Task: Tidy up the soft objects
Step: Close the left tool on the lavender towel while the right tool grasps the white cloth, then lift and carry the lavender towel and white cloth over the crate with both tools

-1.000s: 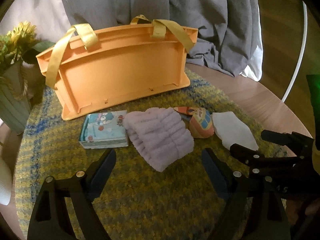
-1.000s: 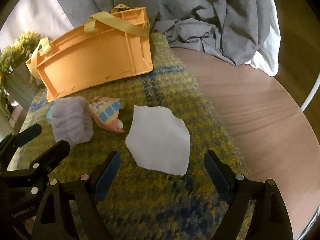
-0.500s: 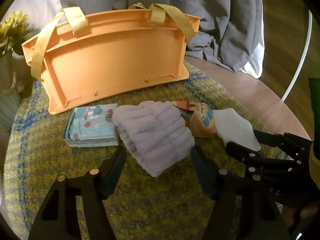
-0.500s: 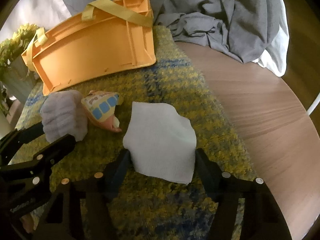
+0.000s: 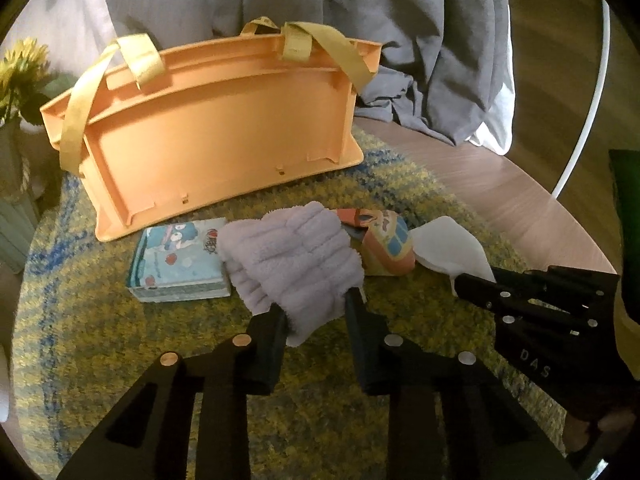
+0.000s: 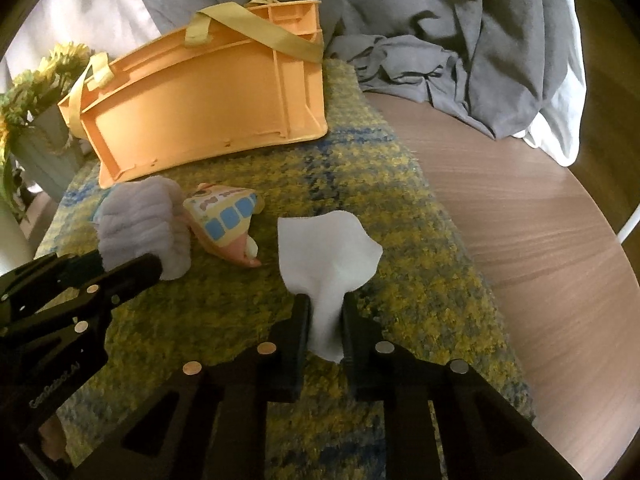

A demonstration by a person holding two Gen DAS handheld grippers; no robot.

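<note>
Left gripper [image 5: 314,312]: your jaws are closing, pads already pinching the near edge of the fluffy lilac ribbed cloth [image 5: 292,256].
Right gripper [image 6: 325,322]: your jaws are clamped together on the near corner of the thin white fabric square [image 6: 326,248], which bunches up between them.
Lilac cloth: on the yellow-and-blue woven mat [image 5: 120,340], just beside the printed soft book [image 5: 178,260].
Counter [image 6: 520,220]: round, wooden, under the mat.
Orange plastic basket with yellow straps [image 5: 216,136]: behind the soft things.
</note>
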